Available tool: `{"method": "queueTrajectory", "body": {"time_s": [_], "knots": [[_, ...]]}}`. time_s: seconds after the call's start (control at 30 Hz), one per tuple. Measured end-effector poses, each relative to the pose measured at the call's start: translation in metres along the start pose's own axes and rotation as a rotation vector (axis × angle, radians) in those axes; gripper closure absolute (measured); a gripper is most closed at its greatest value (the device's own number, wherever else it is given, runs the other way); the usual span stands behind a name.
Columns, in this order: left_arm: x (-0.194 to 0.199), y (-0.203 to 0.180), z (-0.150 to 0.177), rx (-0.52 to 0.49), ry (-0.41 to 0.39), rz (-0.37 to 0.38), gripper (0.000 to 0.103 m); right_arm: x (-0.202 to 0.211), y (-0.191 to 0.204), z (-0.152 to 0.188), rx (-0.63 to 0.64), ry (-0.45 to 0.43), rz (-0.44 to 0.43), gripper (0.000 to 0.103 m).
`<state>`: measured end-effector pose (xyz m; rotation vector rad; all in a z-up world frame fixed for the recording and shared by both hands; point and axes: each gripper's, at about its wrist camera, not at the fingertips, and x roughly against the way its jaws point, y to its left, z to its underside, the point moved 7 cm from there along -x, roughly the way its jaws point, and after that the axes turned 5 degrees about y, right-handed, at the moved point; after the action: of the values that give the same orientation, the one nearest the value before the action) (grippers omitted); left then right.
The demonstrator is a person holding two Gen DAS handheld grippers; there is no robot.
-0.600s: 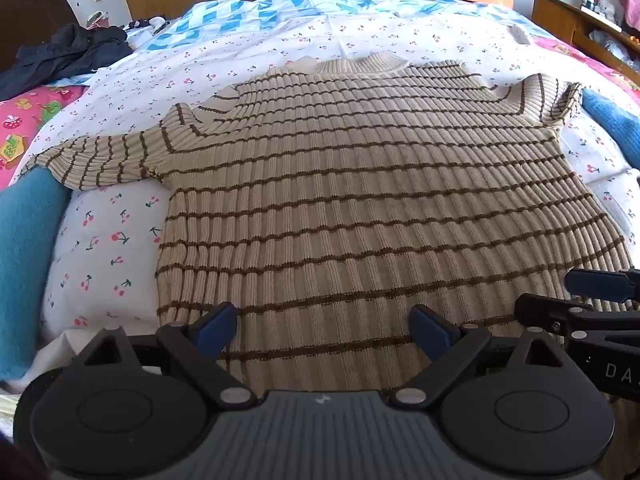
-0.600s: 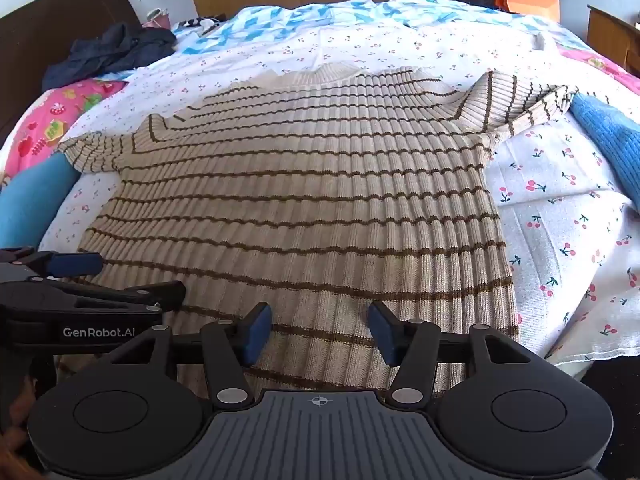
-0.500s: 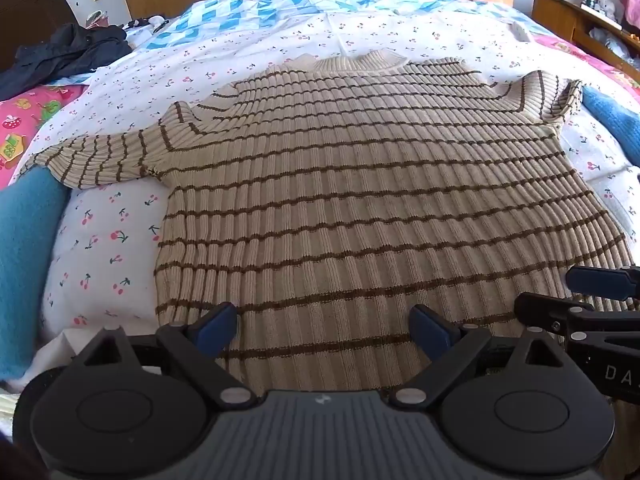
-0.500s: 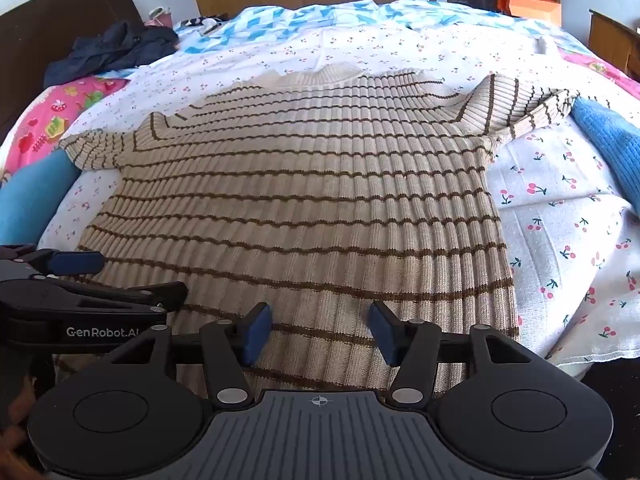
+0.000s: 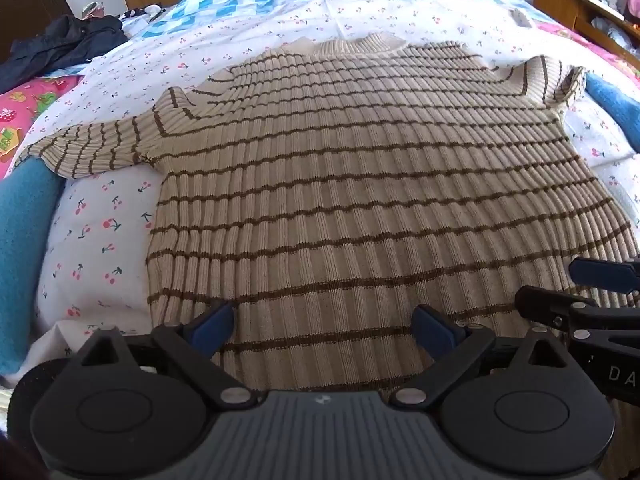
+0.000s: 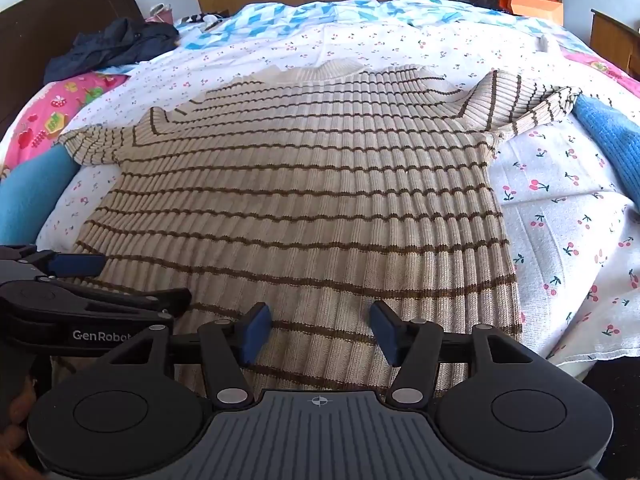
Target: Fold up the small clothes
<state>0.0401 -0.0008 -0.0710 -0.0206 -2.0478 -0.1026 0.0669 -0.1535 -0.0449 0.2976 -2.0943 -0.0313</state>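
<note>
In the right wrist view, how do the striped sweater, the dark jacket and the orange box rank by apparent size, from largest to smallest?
1. Striped sweater, by far the largest.
2. Dark jacket.
3. Orange box.
The jacket and the box lie far from the camera and the box is partly cut off, so their true sizes stay unsure.

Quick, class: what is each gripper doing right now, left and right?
Left gripper: open wide, holding nothing, over the hem of the striped sweater.
Right gripper: open, narrower than the left, holding nothing, over the same hem.
</note>
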Motion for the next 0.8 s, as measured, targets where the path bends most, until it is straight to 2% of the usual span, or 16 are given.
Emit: {"method": "queueTrajectory", "body": {"time_s": [0.17, 0.47, 0.8], "knots": [[-0.005, -0.002, 0.003, -0.015, 0.027, -0.002, 0.000, -0.001, 0.000, 0.001, 0.004, 0.003, 0.002, 0.045], [-0.015, 0.002, 0.005, 0.029, 0.084, 0.046, 0.000, -0.003, 0.001, 0.001, 0.012, 0.006, 0.010, 0.045], [-0.019, 0.000, 0.005, 0.027, 0.097, 0.042, 0.000, -0.001, 0.002, -0.001, 0.015, -0.001, 0.012, 0.045]]}}
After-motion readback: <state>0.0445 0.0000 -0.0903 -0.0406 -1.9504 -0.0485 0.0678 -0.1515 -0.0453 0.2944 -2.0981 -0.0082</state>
